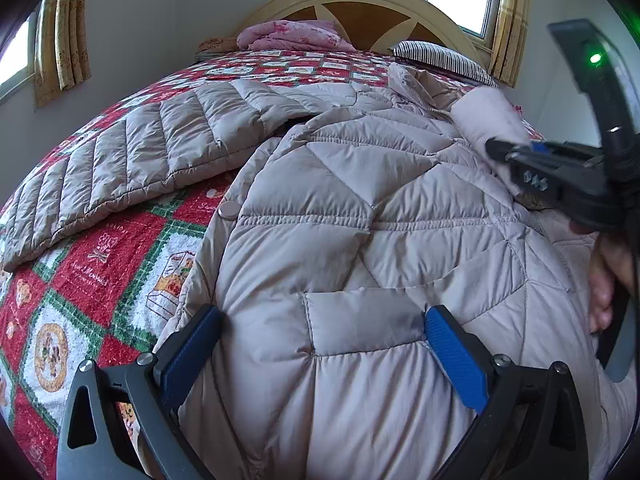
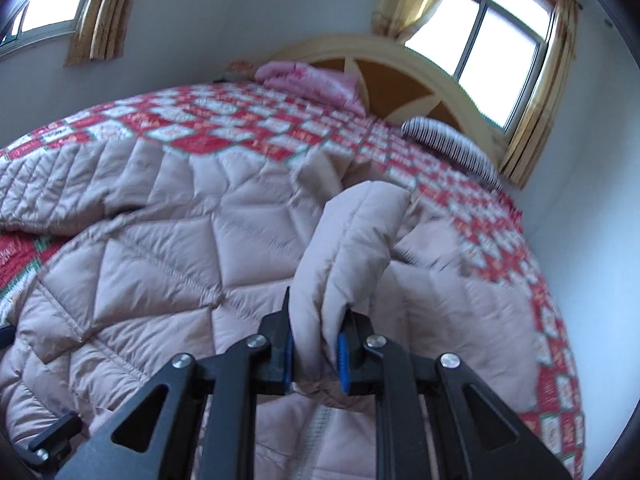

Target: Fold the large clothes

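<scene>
Left wrist view: our left gripper (image 1: 320,344) hovers with jaws wide over the puffer coat (image 1: 360,208) spread on the bed (image 1: 100,264). Right wrist view: our right gripper (image 2: 316,344) pinches the sleeve (image 2: 348,248); we should lay it flat across the chest, no bunching.

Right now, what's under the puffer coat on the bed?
Under the puffer coat lies the red checked quilt, showing along its left edge and beyond the collar. The right gripper clamps one sleeve. Anything beneath the coat's body is covered.
</scene>
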`<action>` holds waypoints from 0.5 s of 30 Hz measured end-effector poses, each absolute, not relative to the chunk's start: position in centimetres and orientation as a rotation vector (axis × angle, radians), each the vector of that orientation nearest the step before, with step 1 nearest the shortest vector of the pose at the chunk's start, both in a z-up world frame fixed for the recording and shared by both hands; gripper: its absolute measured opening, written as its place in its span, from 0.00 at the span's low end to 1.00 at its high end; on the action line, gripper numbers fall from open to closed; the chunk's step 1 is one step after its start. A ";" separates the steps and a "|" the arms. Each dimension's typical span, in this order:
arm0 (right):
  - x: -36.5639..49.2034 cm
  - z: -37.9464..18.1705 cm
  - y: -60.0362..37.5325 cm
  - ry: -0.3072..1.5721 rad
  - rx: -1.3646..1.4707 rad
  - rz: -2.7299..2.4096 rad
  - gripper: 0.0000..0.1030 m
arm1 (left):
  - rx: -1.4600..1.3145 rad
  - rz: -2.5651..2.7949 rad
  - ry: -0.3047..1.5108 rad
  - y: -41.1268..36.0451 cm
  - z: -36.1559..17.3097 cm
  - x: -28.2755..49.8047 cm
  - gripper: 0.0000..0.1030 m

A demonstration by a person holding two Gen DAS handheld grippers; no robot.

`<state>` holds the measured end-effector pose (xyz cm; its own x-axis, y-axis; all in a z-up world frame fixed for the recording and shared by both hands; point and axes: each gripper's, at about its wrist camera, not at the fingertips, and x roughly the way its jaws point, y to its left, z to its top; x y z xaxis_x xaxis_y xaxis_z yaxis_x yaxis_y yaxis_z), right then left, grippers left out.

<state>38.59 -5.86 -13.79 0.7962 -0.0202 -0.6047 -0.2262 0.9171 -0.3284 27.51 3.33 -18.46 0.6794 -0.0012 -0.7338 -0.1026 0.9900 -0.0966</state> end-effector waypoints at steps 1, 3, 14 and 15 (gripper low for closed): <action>38.6 -14.2 -5.9 0.656 -0.399 0.115 0.18 | -0.131 0.058 0.823 3.3 -18.5 27.5 0.99; 38.8 -15.0 -6.0 0.685 -0.391 0.122 0.19 | -0.127 0.060 0.824 3.3 -18.5 27.6 0.99; 34.6 -8.9 -9.8 0.641 -0.142 0.295 0.74 | -0.110 0.069 0.831 2.9 -18.6 27.8 0.99; 34.2 -8.0 -10.6 0.618 -0.132 0.288 0.75 | -0.109 0.069 0.834 2.9 -18.5 27.9 0.99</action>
<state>34.15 -10.59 -8.01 0.7765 0.2264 -0.5881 -0.3045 0.9518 -0.0357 27.90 2.87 -18.54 0.6702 0.0185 -0.7419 -0.1045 0.9921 -0.0696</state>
